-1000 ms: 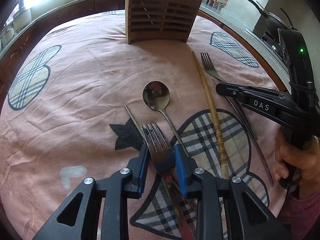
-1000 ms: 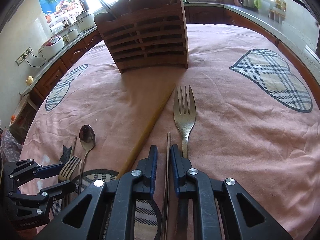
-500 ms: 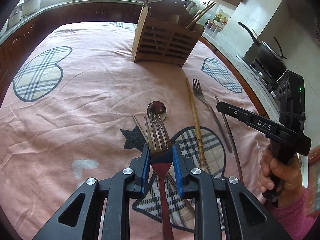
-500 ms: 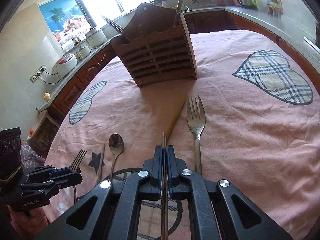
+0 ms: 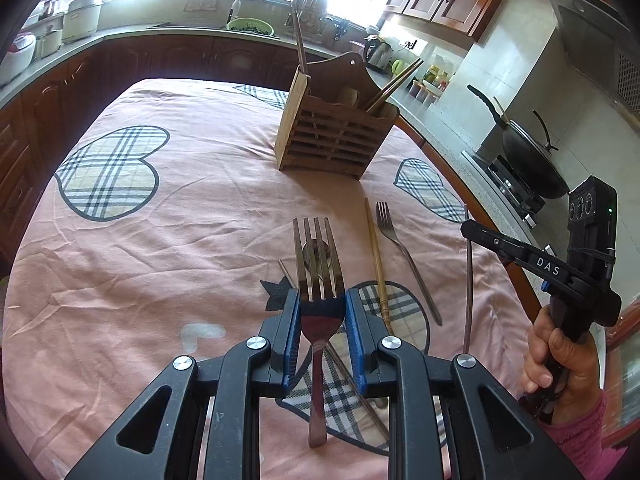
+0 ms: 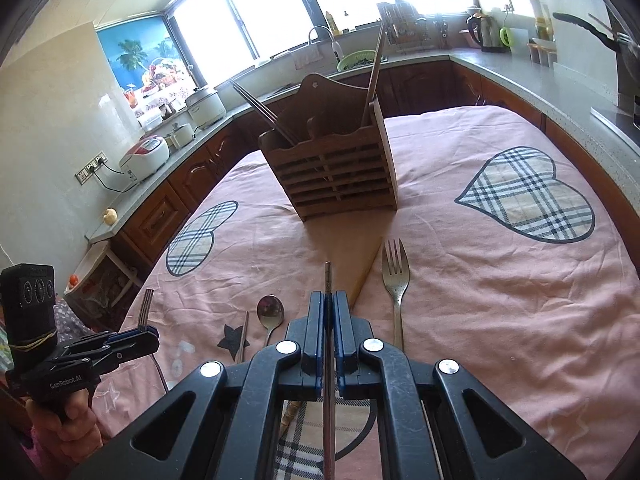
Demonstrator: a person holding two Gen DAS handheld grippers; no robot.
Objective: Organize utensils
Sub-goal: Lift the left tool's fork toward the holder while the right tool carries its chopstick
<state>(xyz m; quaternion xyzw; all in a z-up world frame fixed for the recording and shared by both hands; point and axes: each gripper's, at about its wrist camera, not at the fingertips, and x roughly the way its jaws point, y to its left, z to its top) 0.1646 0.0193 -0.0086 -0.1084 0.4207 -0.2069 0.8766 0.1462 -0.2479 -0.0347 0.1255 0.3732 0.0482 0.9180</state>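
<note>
You are partway: your left gripper (image 5: pixel 322 312) pinches a lifted fork (image 5: pixel 318 264) at centre frame, your right gripper (image 6: pixel 329 320) is clamped on a thin chopstick (image 6: pixel 328 280), and a spoon (image 6: pixel 270 312), bamboo stick (image 5: pixel 376 264) and second fork (image 6: pixel 395 276) await the wooden holder (image 6: pixel 332 172) up top.

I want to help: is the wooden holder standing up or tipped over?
Standing up. The holder sits flat on the cloth, with chopsticks poking out its top.

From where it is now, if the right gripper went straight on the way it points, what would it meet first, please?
Most likely the wooden holder. The right gripper, shut on a thin metal stick, points at its slatted front over bare cloth; depth is hard to judge, though.
</note>
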